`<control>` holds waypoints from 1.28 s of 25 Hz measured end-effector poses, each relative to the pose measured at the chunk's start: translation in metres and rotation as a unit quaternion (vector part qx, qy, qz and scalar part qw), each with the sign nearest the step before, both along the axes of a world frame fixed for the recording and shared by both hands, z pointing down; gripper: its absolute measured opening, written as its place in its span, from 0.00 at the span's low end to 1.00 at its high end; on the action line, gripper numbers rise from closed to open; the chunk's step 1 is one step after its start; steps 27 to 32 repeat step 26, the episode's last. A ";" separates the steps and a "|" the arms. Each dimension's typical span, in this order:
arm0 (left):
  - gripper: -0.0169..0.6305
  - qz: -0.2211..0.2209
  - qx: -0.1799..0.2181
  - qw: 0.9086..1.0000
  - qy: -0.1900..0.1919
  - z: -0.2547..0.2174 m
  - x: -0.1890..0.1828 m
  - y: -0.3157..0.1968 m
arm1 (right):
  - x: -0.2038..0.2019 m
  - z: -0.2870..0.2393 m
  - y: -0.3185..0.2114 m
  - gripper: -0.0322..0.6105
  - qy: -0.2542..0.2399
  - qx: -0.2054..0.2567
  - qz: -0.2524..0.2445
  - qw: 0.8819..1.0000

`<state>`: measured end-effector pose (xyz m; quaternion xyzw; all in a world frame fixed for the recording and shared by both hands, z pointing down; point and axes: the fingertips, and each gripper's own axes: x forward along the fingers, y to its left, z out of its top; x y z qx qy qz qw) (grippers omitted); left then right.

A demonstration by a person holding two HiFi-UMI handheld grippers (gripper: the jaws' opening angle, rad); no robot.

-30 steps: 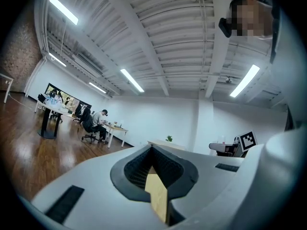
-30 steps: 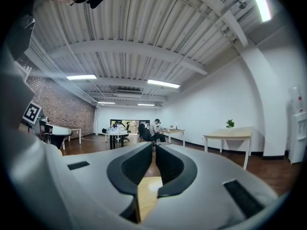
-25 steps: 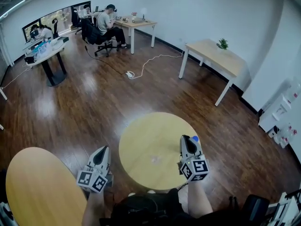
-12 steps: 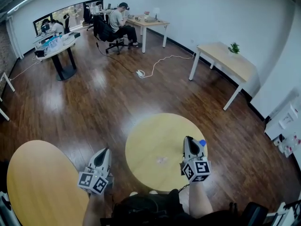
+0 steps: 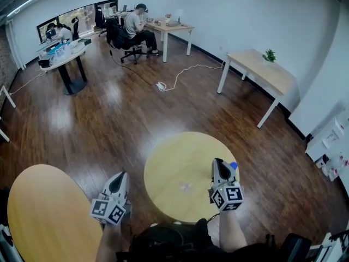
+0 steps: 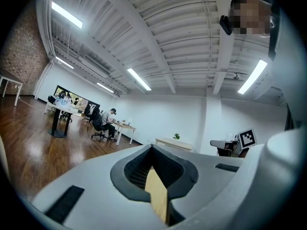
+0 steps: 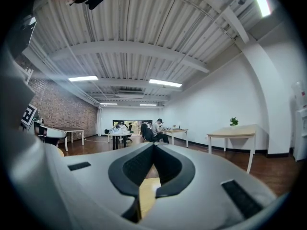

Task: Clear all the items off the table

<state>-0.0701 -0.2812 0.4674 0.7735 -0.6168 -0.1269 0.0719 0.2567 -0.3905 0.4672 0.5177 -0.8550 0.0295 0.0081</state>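
Right below me is the round yellow table [image 5: 174, 157], and its top looks almost bare. At its right edge sits a small blue thing [image 5: 233, 166]. It is too small for me to say what it is or which way it is long. It lies just beside the tip of my right tongs [image 5: 218, 164], a little to their right. My left tongs [image 5: 119, 176] hang off the table's left side, well apart from it. So I think the right tongs should go for it, and they would have to open first.

Both tongs are closed tight, tip to tip, and neither one has hold of anything.

Near the middle of the table there is also a pale spot [image 5: 186, 186]. I cannot tell if it is a thing or just a mark.

Only the head view shows the table top and the blue thing. The two gripper views look out flat across the room at the ceiling and a far desk with a plant [image 7: 235, 131]. They show only a thin strip of yellow through the closed jaws, but they show best that the jaws are empty.
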 end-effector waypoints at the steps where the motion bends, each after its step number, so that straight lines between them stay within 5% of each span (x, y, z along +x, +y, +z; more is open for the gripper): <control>1: 0.01 0.002 0.000 1.000 0.000 0.000 0.001 -0.001 | 0.001 0.000 0.000 0.05 0.001 0.000 0.001 1.000; 32: 0.01 0.009 0.005 1.000 0.012 0.001 0.004 -0.014 | -0.003 -0.003 0.003 0.05 0.033 0.008 -0.006 0.999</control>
